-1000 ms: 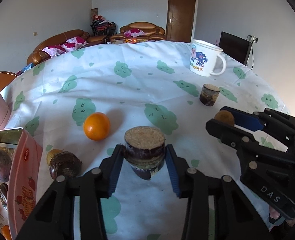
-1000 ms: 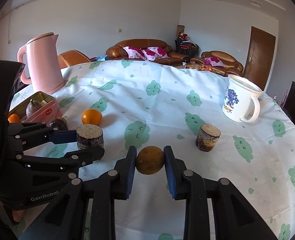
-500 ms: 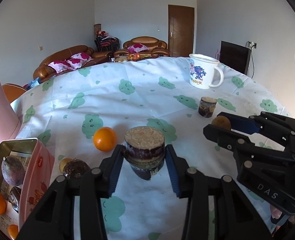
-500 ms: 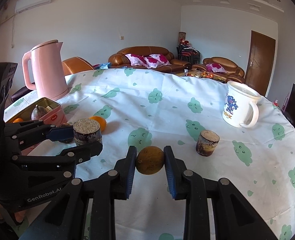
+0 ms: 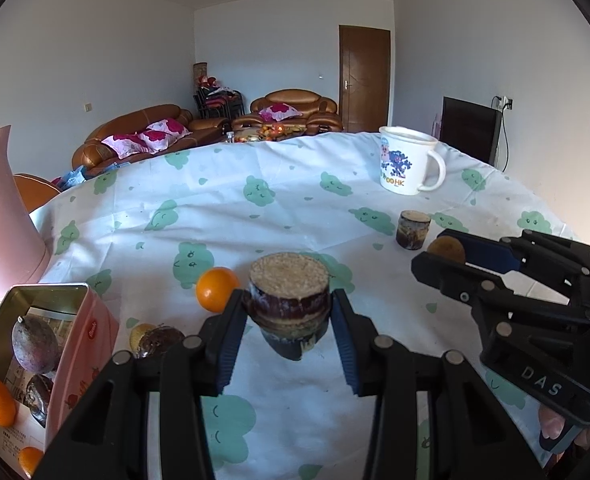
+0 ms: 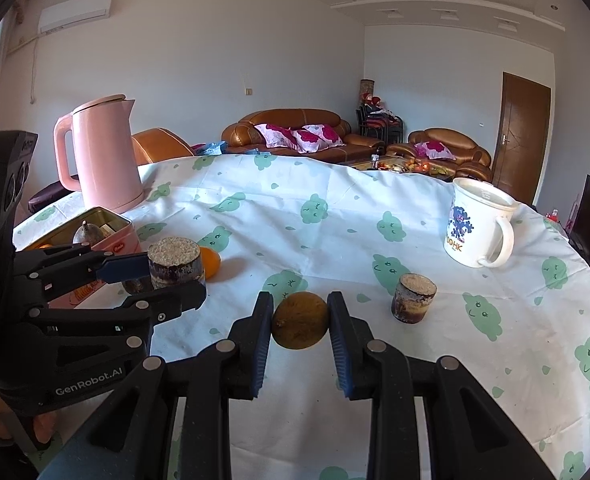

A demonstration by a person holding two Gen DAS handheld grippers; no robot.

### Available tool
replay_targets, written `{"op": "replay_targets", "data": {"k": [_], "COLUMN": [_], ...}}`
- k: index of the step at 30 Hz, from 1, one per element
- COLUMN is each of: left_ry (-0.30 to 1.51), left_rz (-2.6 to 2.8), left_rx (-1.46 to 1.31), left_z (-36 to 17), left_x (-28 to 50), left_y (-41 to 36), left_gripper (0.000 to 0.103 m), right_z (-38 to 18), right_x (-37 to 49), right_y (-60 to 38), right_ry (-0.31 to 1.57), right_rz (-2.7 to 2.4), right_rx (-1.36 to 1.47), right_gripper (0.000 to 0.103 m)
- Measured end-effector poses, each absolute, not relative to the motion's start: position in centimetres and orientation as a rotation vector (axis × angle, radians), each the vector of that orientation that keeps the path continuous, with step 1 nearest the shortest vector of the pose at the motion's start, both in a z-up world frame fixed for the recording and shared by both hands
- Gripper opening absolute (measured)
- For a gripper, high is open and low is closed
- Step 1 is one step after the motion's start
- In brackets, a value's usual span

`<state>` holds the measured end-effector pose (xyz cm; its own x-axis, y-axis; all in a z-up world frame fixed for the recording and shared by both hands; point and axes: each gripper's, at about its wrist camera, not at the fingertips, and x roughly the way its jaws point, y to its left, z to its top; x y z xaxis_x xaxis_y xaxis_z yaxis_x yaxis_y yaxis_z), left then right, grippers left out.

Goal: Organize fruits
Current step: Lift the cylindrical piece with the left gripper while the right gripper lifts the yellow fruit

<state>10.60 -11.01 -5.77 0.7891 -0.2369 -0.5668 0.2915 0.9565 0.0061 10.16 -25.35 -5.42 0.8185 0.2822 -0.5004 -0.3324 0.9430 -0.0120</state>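
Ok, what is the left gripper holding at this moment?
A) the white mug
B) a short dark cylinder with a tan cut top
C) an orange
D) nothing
B: the left gripper is shut on the short dark cylinder, raised off the tablecloth, while the orange lies loose and the white mug stands far off.

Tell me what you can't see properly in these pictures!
- Pink tin, left wrist view: the picture's edge cuts it off, so not all the fruit inside shows.
- Same tin, right wrist view: the left gripper covers most of it.
- Dark fruit beside the tin: a gripper finger hides its lower part.
- Cut sugarcane piece: its underside is shadowed.
- White mug: its contents are hidden by the rim.
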Motion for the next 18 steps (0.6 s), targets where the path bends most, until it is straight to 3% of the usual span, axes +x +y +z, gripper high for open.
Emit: {"op": "replay_targets", "data": {"k": [18], "left_ry": [0.528], "left_rz": [-0.276], "left_rx": [0.096], "left_z": [-5.0], "left_x": [9.5], "left_y": [-10.8], "left_gripper": [0.044], "right_z": [-4.9], "right_x": [9.1], "right_y": [-25.6], "right_ry": [0.446], "right_rz": [0.347], "right_rx": [-0.096], "right_gripper": [0.029]}}
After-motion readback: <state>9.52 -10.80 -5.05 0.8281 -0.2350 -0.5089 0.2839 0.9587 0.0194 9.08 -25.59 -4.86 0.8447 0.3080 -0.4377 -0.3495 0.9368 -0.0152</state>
